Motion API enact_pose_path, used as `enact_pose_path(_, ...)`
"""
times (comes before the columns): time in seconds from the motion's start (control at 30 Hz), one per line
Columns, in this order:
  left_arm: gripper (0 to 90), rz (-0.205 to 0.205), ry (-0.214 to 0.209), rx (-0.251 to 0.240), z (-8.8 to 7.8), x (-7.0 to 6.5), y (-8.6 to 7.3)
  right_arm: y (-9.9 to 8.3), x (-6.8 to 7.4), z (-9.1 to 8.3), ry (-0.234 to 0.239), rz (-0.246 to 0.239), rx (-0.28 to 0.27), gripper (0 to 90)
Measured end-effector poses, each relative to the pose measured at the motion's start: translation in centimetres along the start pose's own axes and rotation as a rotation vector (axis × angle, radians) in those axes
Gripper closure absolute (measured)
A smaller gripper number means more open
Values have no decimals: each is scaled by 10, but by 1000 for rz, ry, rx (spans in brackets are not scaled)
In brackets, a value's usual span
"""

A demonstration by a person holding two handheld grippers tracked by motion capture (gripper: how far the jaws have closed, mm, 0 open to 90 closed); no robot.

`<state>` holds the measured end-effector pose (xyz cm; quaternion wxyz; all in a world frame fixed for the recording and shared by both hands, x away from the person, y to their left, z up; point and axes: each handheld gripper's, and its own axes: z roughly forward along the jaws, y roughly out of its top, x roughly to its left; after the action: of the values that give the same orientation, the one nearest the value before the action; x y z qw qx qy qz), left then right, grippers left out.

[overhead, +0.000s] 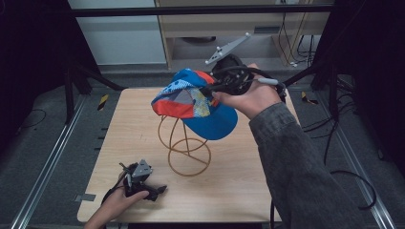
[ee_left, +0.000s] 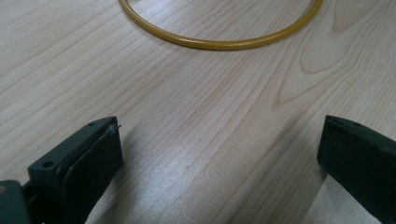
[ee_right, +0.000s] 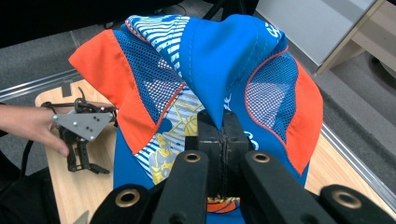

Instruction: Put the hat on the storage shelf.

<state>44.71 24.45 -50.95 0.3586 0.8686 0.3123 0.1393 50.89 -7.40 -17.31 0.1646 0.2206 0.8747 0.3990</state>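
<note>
A blue, orange and patterned cap (overhead: 193,102) hangs in the air over the top of a gold wire stand (overhead: 187,148) at the table's middle. My right gripper (overhead: 216,89) is shut on the cap's crown; in the right gripper view the jaws pinch a fold of blue cloth (ee_right: 219,100) of the cap (ee_right: 154,88). My left gripper (overhead: 160,191) rests low on the table near the front left, jaws wide open with bare wood between them (ee_left: 219,154). The stand's base ring (ee_left: 219,42) lies just ahead of it.
The wooden table (overhead: 248,186) has its front edge close to the left hand. Metal rails (overhead: 45,167) run along both sides on the floor. Cables (overhead: 353,191) lie at the right. A cabinet (overhead: 239,28) stands behind the table.
</note>
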Motion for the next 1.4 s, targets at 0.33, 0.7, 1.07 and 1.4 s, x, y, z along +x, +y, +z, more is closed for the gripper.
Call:
enact_pose_path(0.33,0,0,0,0,0,0,0,16,-3,31,15,1,29,898)
enact_pose_path(0.7,0,-2,-1,-1,0,0,0,21,1,66,39,-16,115,896)
enact_pose_path(1.07,0,-2,-1,-1,0,0,0,21,9,92,65,-47,173,890)
enact_pose_path(1.4,0,-2,-1,-1,0,0,0,17,13,101,72,-57,182,880)
